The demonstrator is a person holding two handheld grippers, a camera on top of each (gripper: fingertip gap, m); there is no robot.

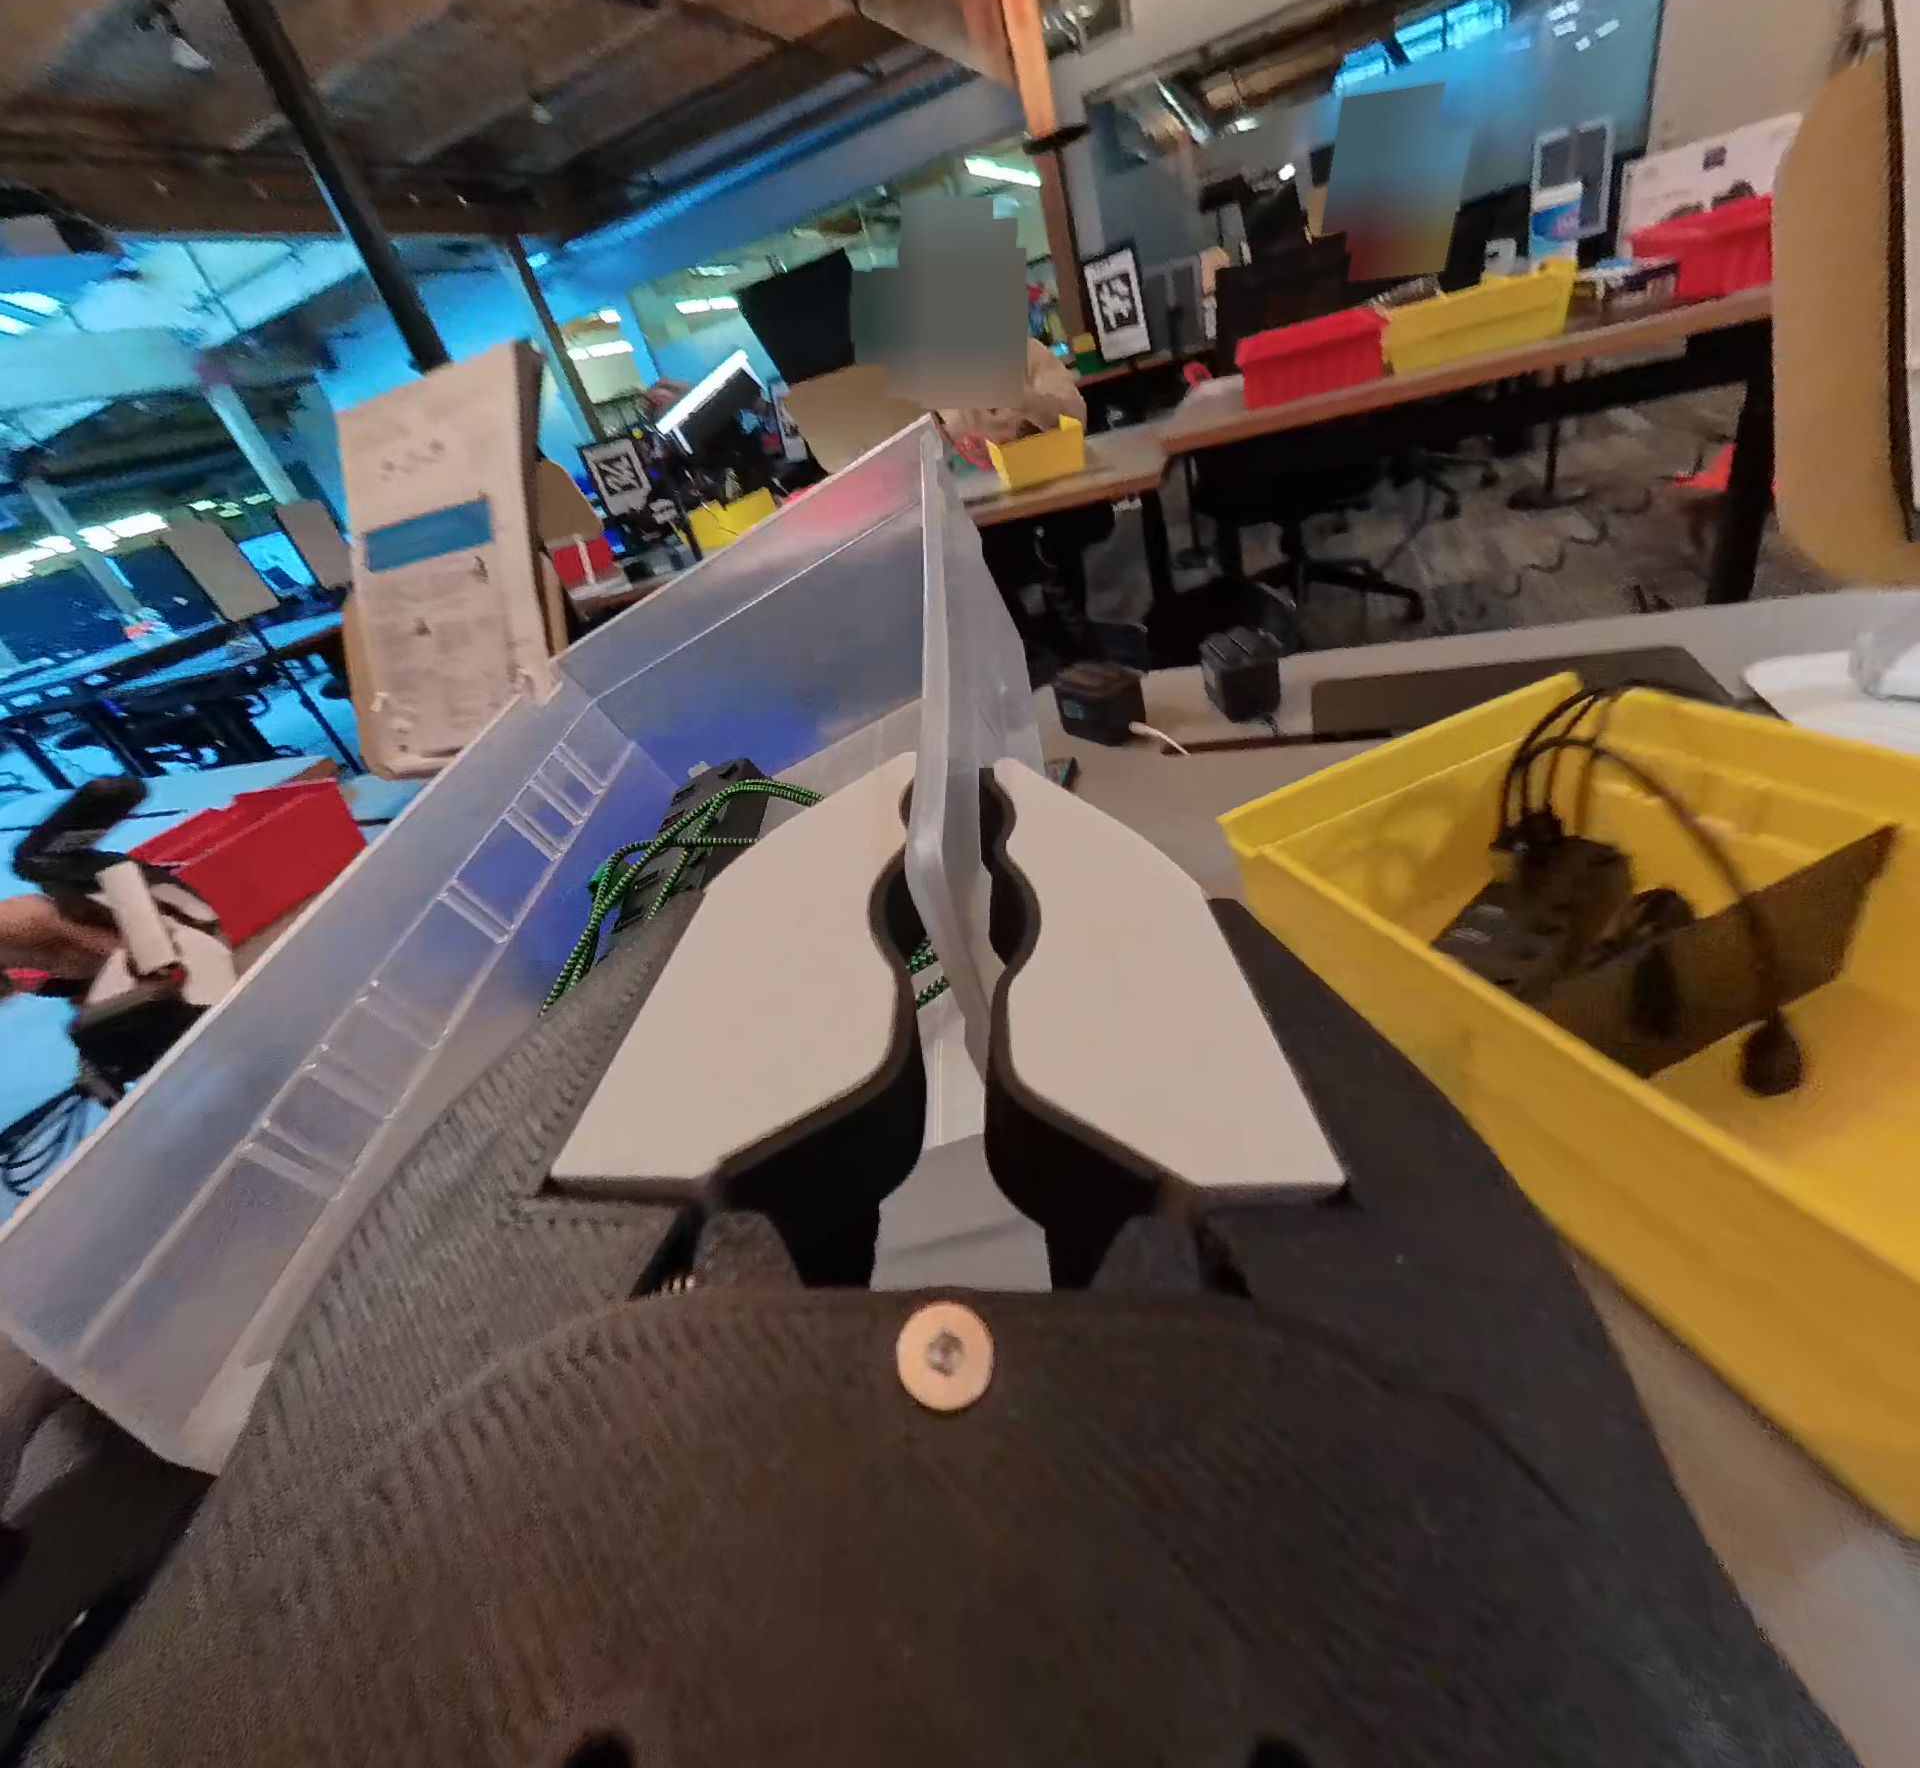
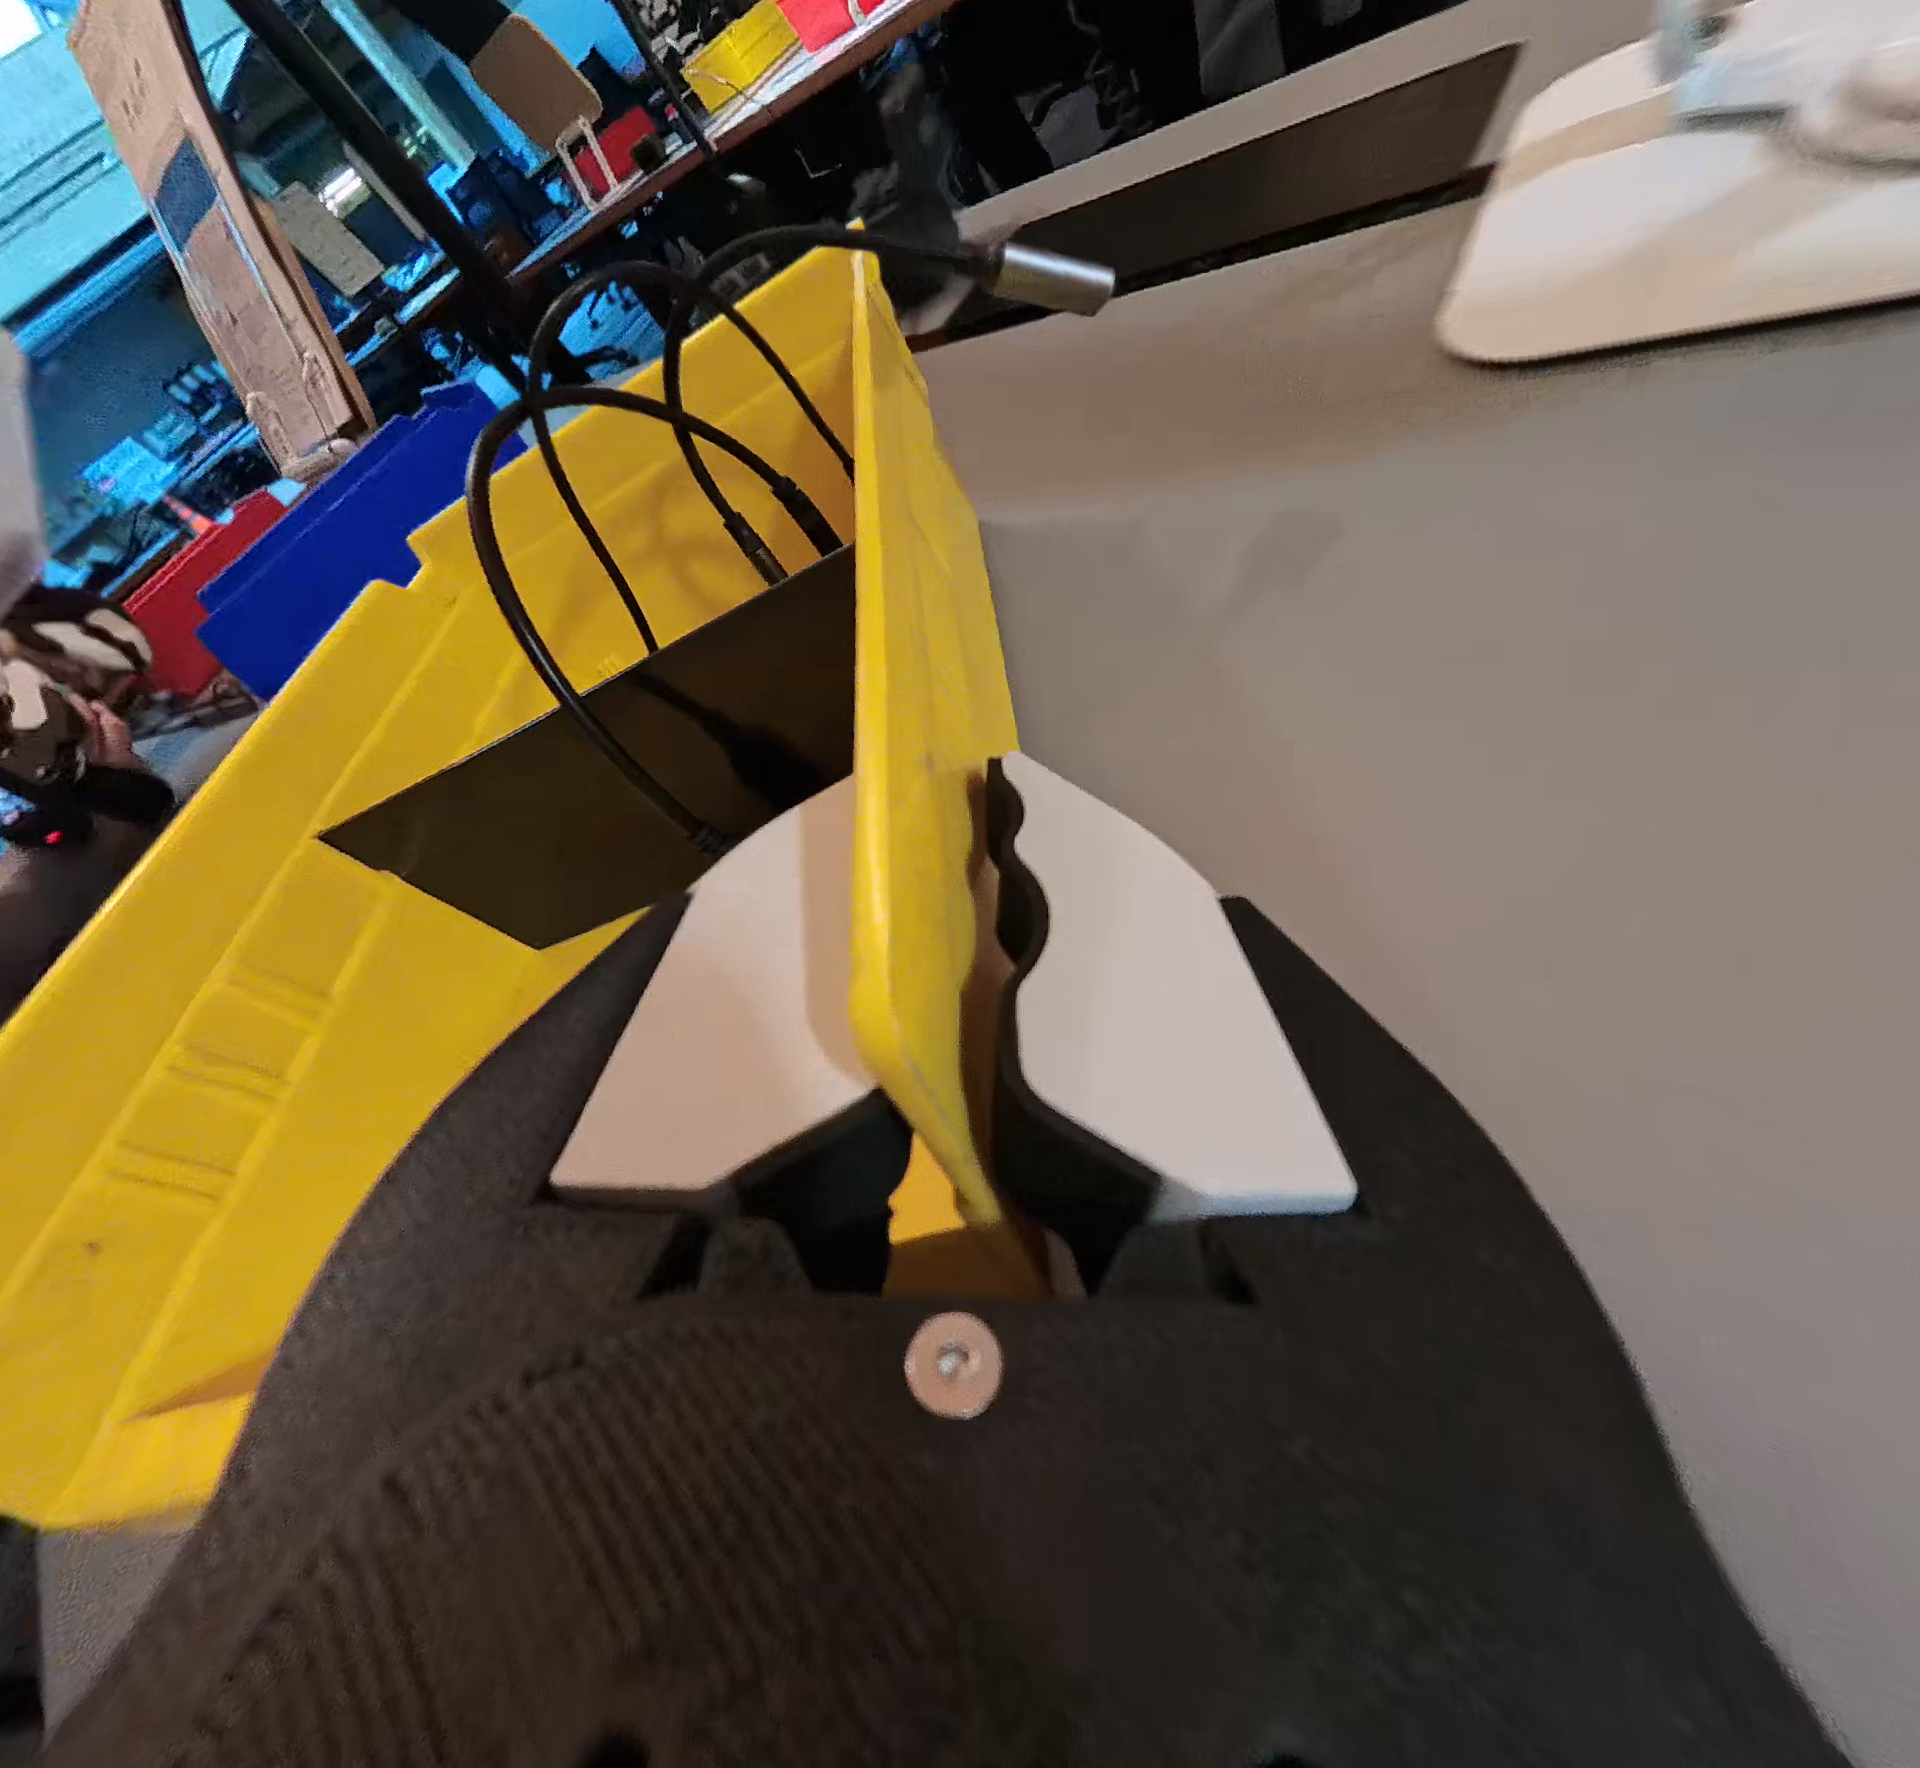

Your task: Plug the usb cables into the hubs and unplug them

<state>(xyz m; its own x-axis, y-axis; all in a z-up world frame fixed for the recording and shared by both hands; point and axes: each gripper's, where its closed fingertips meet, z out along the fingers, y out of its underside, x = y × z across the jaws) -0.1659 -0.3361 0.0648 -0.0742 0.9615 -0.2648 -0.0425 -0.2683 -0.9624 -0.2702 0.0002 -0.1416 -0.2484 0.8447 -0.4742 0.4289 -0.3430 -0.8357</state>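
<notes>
My left gripper [image 1: 951, 819] is shut on the right wall of a clear plastic bin [image 1: 457, 887]. Inside that bin lie a black USB hub [image 1: 707, 814] and a green-and-black braided cable [image 1: 634, 877]. My right gripper [image 2: 914, 804] is shut on the right wall of a yellow bin [image 2: 301, 887]; its left finger is inside the bin, its right finger outside. The yellow bin [image 1: 1558, 1126] holds a black divider [image 2: 582, 814], a black hub [image 1: 1538, 918] and black cables [image 2: 582, 513] looping up. One cable end with a grey metal plug [image 2: 1049, 274] hangs over the bin's far rim.
Both bins sit on a grey table [image 2: 1455, 731]. A white stand base [image 2: 1683, 201] is at the far right. Black power adapters [image 1: 1101, 700] lie behind the bins. A blue bin [image 2: 343, 534] and a red bin [image 1: 260, 845] stand to the left. A person holding grippers [image 1: 114, 929] is at the far left. One gripper's finger ends stand about 40 centimetres off the other's. It is some 25 centimetres from my right tips to the white stand base [image 2: 1683, 201].
</notes>
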